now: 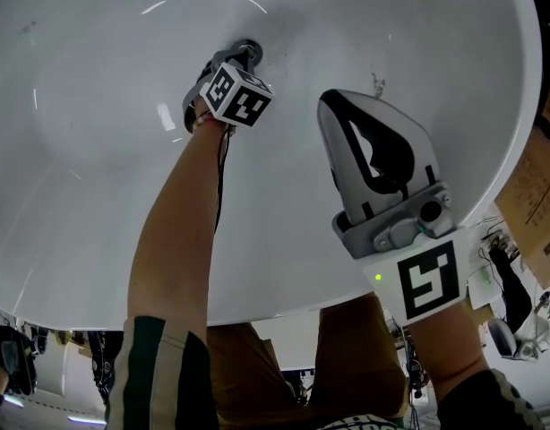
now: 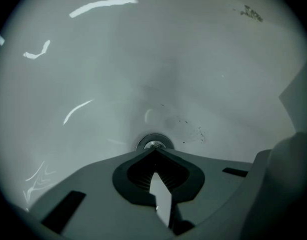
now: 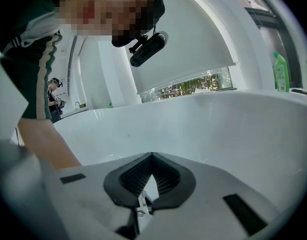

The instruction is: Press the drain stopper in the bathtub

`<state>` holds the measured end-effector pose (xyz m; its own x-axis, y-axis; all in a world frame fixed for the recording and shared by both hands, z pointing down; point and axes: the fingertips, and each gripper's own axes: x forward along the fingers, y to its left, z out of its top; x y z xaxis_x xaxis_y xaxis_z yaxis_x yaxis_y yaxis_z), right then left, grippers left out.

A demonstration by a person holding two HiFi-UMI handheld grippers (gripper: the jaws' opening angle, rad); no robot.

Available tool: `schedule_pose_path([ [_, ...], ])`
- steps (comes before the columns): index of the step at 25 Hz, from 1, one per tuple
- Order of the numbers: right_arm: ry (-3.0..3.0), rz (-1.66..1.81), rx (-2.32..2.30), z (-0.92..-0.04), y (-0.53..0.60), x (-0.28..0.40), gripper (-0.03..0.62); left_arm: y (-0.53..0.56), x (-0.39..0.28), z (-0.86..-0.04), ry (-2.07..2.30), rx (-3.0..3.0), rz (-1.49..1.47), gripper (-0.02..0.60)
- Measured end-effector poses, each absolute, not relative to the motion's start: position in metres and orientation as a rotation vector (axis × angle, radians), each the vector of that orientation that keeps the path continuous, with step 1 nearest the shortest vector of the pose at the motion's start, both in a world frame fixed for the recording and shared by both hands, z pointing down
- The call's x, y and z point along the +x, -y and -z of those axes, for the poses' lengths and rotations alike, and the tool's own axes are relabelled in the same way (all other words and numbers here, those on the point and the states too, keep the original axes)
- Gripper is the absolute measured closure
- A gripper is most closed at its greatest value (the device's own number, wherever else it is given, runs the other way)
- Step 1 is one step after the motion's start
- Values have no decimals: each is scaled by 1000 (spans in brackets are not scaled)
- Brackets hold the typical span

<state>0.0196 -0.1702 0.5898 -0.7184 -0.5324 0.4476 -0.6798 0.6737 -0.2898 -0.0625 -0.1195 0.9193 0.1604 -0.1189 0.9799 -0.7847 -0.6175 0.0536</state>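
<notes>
Shut tip to tip at the left gripper (image 2: 154,152), with nothing held between the jaws. Pointed straight at the drain stopper (image 2: 153,144), a small round metal cap in its ring, right beyond the closed tips. Touching or only just above: not possible to tell. Set in the lowest part of the bathtub (image 2: 93,59), on the white glossy floor, with a few dark specks (image 2: 191,129) just beside. Carried at the end of a bare forearm (image 1: 181,231) stretched deep into the tub.

Shut as well at the right gripper (image 3: 152,156), and also empty. Held up above the tub, well apart from the drain, facing across to the far wall. No part in the pressing, by the look of it.

On the handling, as a judgement only: probably stiff polished metal on a spring, hard and not fragile, but smooth and likely slippery under hard plastic tips. No need to grasp at all. Better to push with the closed tips as one blunt point, on the middle of the cap and straight down along its axis, not on the edge. Otherwise, some risk of sliding off onto the enamel and marking it. Probably only a short travel and a click to expect, so a firm but modest force, then a gentle release.
</notes>
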Motion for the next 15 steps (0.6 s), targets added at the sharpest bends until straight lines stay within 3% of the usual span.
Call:
schedule_pose_path([
  [15, 2527, -695, 891, -610, 168, 6, 580, 127, -68, -944, 846, 1799, -1565, 572],
])
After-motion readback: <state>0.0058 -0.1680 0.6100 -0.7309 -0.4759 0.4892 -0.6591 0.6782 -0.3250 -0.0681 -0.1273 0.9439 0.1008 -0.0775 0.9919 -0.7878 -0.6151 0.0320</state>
